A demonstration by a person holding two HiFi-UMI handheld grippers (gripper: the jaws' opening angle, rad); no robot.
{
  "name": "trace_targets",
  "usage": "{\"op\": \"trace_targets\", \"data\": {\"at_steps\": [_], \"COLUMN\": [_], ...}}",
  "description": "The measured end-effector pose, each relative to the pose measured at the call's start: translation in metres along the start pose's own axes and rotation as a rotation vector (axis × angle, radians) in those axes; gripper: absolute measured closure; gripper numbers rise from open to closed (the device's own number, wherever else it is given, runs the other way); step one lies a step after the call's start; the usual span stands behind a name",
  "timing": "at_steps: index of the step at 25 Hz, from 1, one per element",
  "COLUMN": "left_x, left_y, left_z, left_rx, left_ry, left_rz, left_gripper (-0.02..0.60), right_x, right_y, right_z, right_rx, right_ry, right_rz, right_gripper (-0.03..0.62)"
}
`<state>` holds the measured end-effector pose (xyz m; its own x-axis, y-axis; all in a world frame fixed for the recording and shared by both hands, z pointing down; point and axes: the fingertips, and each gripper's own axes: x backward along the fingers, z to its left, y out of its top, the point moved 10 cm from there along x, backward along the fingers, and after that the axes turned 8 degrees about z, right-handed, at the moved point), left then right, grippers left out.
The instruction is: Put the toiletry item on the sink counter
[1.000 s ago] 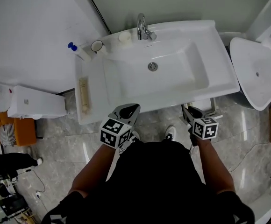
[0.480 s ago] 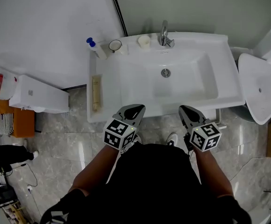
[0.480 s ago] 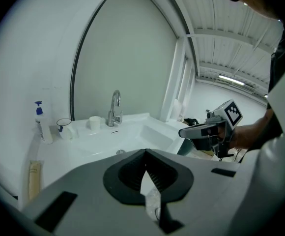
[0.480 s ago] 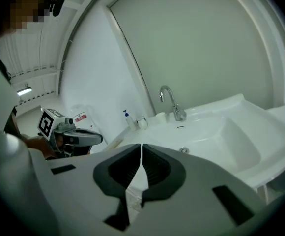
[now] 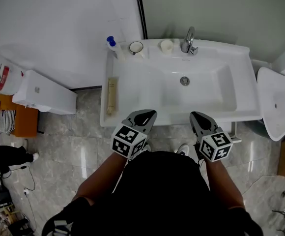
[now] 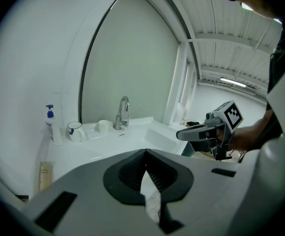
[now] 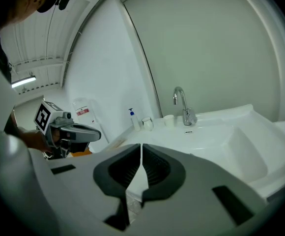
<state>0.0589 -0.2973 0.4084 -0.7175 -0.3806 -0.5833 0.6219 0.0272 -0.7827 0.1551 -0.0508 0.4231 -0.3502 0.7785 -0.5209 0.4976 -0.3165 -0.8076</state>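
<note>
A beige toiletry tube (image 5: 112, 96) lies flat on the left wing of the white sink counter (image 5: 132, 117); it also shows in the left gripper view as the tube (image 6: 45, 175). My left gripper (image 5: 145, 113) hovers at the counter's front edge, right of the tube, shut and empty, as the left gripper (image 6: 145, 152) also shows. My right gripper (image 5: 197, 115) hangs at the front edge before the basin, its jaws together with nothing between them, as on the right gripper (image 7: 141, 145). Each gripper appears in the other's view: left gripper (image 7: 96, 134), right gripper (image 6: 179, 135).
At the back of the counter stand a blue-capped pump bottle (image 5: 114, 47), a mug (image 5: 136, 47), a small cup (image 5: 166, 45) and the faucet (image 5: 188, 40). A white oval lid (image 5: 277, 102) is on the right, and a white box (image 5: 44, 98) on the left above the marble floor.
Both grippers have risen in front of the sink edge, the right one more, with its marker cube now larger. The head view has swung left, so the sink sits further right.
</note>
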Motion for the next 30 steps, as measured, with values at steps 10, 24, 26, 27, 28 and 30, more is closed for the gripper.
{"op": "trace_targets", "data": {"at_steps": [10,24,26,27,28,30], "left_x": [0.034,0.102,0.11,0.115,0.119,0.128], "left_y": [-0.022,-0.095,-0.108,-0.114,-0.119,-0.128], "left_z": [0.037,0.116,0.127,0.132,0.136,0.142], "left_rx": [0.048,0.162,0.19,0.205,0.221,0.248], "left_ry": [0.062,0.276,0.308,0.323,0.337,0.36], "left_rz": [-0.027,0.001,0.013,0.016,0.017,0.014], "left_gripper": [0.581,0.581,0.581,0.581,0.581,0.581], "right_x": [-0.049,-0.17,-0.191,-0.202,-0.213,-0.235], "right_y": [0.014,0.015,0.012,0.01,0.008,0.004], "right_z": [0.046,0.144,0.157,0.164,0.171,0.183], "right_rx": [0.077,0.229,0.254,0.266,0.279,0.305], "right_ry": [0.095,0.29,0.318,0.33,0.339,0.353], "right_rz": [0.052,0.226,0.269,0.293,0.315,0.358], "right_gripper": [0.582,0.58,0.58,0.58,0.58,0.572]}}
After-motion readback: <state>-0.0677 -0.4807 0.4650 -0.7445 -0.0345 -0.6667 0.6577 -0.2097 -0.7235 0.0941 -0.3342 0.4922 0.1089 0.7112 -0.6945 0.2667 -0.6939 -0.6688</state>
